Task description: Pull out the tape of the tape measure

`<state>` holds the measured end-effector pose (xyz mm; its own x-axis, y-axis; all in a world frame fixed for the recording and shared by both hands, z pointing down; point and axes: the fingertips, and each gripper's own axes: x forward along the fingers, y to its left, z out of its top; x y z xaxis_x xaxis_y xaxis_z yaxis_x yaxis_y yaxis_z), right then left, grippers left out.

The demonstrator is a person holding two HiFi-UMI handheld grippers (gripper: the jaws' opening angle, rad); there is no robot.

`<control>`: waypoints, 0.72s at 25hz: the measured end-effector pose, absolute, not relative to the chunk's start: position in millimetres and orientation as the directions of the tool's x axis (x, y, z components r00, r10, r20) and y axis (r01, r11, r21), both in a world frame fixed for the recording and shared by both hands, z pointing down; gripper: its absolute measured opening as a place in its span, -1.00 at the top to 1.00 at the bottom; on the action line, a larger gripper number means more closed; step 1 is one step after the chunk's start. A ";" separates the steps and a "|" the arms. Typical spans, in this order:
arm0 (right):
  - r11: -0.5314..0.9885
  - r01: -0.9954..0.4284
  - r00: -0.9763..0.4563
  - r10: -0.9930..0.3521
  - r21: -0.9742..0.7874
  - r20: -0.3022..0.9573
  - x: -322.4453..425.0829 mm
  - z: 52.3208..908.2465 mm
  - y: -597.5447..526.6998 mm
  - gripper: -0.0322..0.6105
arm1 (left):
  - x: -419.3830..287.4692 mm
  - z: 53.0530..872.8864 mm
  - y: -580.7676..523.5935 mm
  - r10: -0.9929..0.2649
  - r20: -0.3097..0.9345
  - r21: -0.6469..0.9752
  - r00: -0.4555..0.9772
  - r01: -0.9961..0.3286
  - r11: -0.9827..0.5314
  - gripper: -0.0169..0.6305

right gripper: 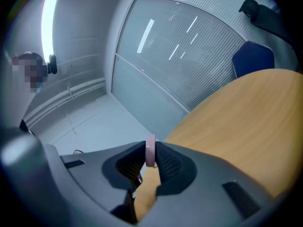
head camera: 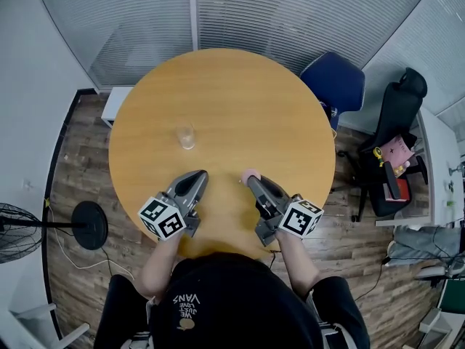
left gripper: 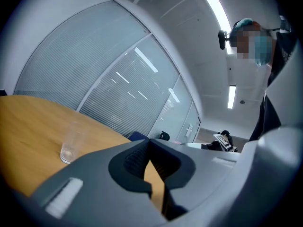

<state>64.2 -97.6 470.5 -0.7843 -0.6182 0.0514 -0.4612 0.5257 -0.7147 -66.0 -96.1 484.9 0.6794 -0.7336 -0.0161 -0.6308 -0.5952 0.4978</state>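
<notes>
The right gripper pinches a small pink tape measure edge-on between its jaws. It holds it near the lower edge of the round wooden surface, a little right of centre in the head view. The left gripper sits well apart to its left, jaws pressed together on nothing.

No tape shows drawn out, so the pull seems not yet begun: the case is secured, the tape end is not. Next, the left jaws probably must spread, cross to the case and find the tab, which is too small to make out. They would then close on it before drawing away.

A clear glass stands above the left gripper in the frame, outside the gap between the two grippers. A blue chair and a black chair sit beyond the surface at upper right, out of the way.
</notes>
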 end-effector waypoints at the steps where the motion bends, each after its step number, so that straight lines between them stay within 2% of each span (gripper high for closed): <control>1: 0.521 -0.469 -0.781 -0.622 -0.713 0.058 64.2 473.0 -96.2 0.66 | -66.4 485.7 -95.3 -0.732 -0.012 0.498 0.681 -0.631 -0.595 0.91; 18: 0.452 -0.537 -0.710 -0.698 -0.712 0.092 68.1 484.9 -93.0 0.66 | -74.5 490.7 -89.3 -0.705 0.007 0.506 0.709 -0.611 -0.609 0.91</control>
<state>68.1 -93.0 484.9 -0.7098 -0.6983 0.0924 -0.5372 0.4517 -0.7124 -74.5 -89.3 490.7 0.7087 -0.7055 0.0068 -0.6108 -0.6087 0.5064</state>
